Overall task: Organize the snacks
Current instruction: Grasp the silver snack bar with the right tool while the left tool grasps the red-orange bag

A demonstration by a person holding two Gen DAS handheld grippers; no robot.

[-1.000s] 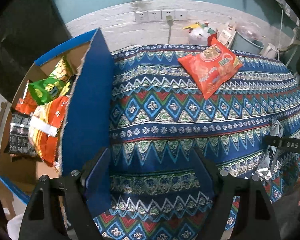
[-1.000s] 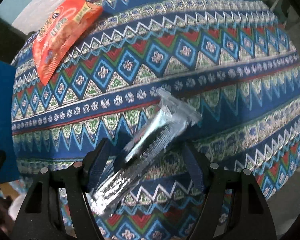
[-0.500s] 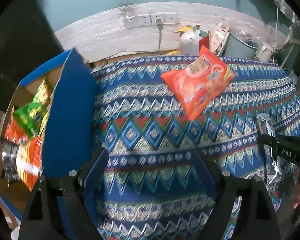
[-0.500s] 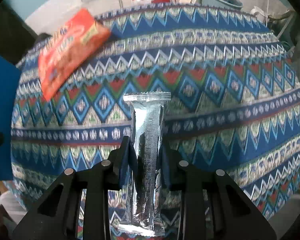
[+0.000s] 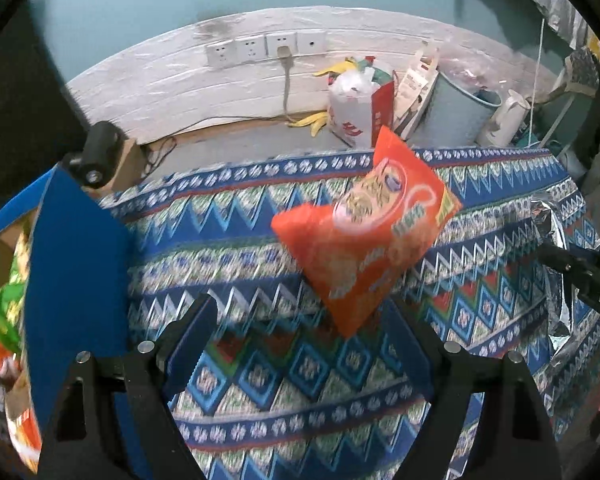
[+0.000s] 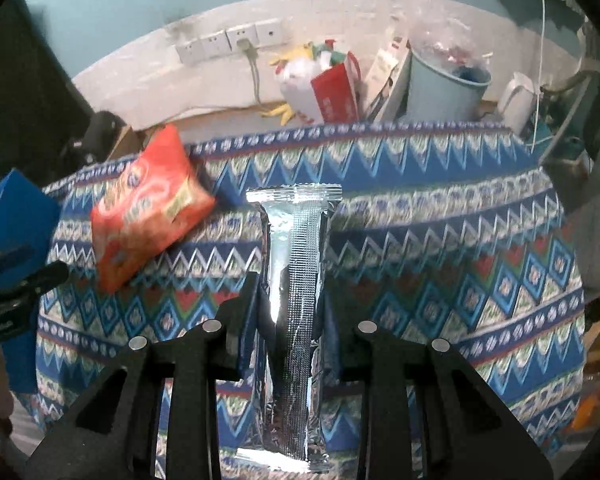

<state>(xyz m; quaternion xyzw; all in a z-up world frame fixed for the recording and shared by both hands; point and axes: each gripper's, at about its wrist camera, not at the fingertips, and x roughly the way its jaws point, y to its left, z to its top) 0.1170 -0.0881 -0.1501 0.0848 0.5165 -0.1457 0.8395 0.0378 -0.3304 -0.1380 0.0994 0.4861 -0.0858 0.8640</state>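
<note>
An orange snack bag (image 5: 366, 240) lies on the patterned cloth (image 5: 228, 216), its lower corner reaching between the wide-apart fingers of my left gripper (image 5: 304, 320), which is open and holds nothing. My right gripper (image 6: 292, 300) is shut on a long silver foil packet (image 6: 296, 280), lifted above the cloth and standing on end between the pads. The same packet (image 5: 556, 280) and the right gripper's black body show at the right edge of the left wrist view. The orange bag (image 6: 148, 208) also lies left of the packet in the right wrist view.
A blue-sided cardboard box (image 5: 72, 264) with several snack bags stands at the cloth's left end. Behind the table sit a white plastic bag (image 5: 352, 108), a blue bucket (image 6: 444, 88), a white kettle (image 6: 516, 100) and wall sockets (image 5: 260, 48). A dark clamp (image 5: 96, 156) sits by the box.
My right gripper closed on the silver packet and lifted it off the cloth. My left gripper travelled from beside the box toward the orange bag, staying open.
</note>
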